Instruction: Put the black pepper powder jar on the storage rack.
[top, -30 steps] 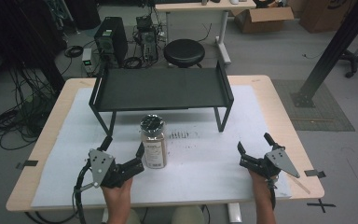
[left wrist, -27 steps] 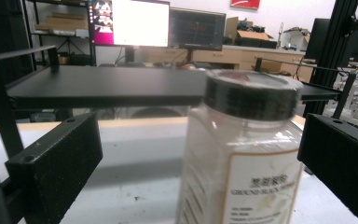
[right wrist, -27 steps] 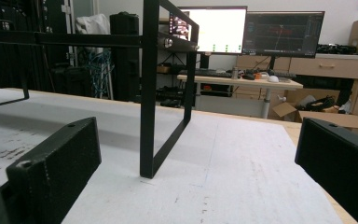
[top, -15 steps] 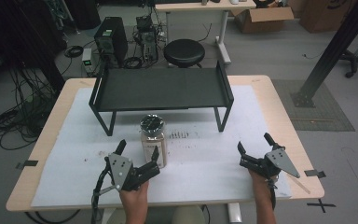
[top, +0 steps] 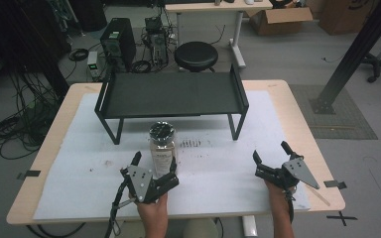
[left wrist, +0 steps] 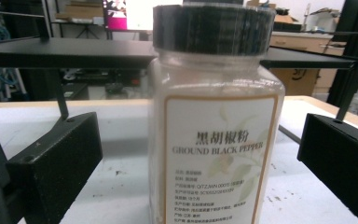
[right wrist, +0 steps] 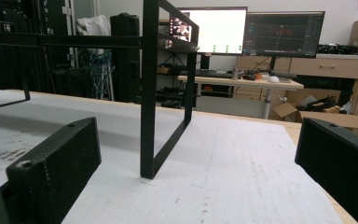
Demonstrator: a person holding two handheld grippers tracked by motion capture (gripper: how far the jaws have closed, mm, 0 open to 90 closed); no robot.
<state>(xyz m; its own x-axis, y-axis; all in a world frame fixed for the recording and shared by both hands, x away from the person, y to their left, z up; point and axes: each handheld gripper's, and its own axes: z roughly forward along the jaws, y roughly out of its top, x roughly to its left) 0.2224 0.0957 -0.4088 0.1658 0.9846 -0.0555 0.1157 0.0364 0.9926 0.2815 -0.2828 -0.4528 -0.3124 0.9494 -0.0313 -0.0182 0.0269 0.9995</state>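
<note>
My left gripper [top: 155, 168], jaws apart, brackets the clear black-lidded ground-pepper jar [top: 162, 148], which stands upright toward the near edge of the white-covered wooden table [top: 69, 148], before the black metal shelf rack [top: 171, 94]. My right gripper [top: 270, 161] rests open near the table's right near corner. Closing off-centre could tip the tall jar.

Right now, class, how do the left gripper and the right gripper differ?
The left gripper has the pepper jar between its open jaws, apart from both; the right gripper has bare mat between its jaws. The left sits near the table's middle; the right near its right edge. Both are open.
</note>
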